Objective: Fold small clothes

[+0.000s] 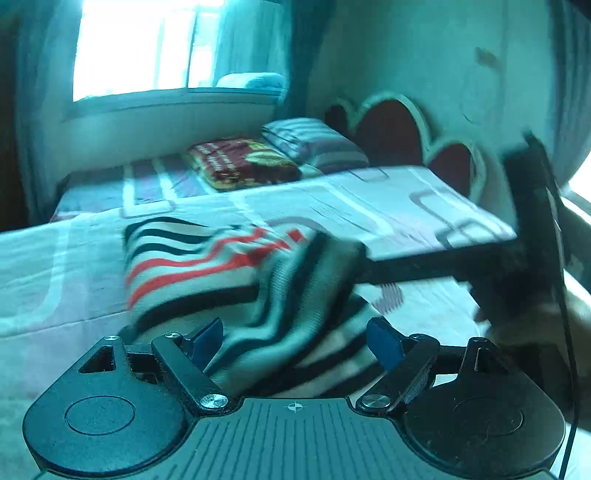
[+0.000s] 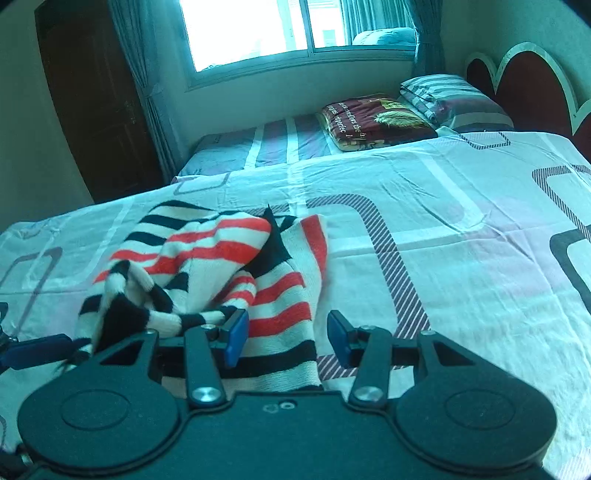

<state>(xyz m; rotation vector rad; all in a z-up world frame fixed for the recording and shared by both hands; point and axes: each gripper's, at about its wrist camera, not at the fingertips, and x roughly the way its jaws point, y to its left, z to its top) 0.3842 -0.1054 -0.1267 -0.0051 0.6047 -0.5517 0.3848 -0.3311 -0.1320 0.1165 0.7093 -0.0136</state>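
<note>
A small knit sweater with white, black and red stripes (image 2: 221, 266) lies crumpled on the patterned bed sheet (image 2: 461, 258). It also shows in the left wrist view (image 1: 229, 273), blurred. My left gripper (image 1: 295, 345) is open, its blue pads on either side of the sweater's near part. My right gripper (image 2: 288, 338) is open over the sweater's near right edge, holding nothing. The right gripper appears in the left wrist view as a dark blurred shape (image 1: 524, 236) reaching in from the right. A blue finger of the left gripper (image 2: 33, 350) shows at the lower left of the right wrist view.
A second bed (image 2: 258, 147) stands behind, with a dark red folded blanket (image 2: 376, 122) and a striped pillow (image 2: 450, 96). A heart-shaped headboard (image 2: 528, 81) is at the right, a window (image 2: 258, 29) at the back, a dark wardrobe (image 2: 99, 103) at the left.
</note>
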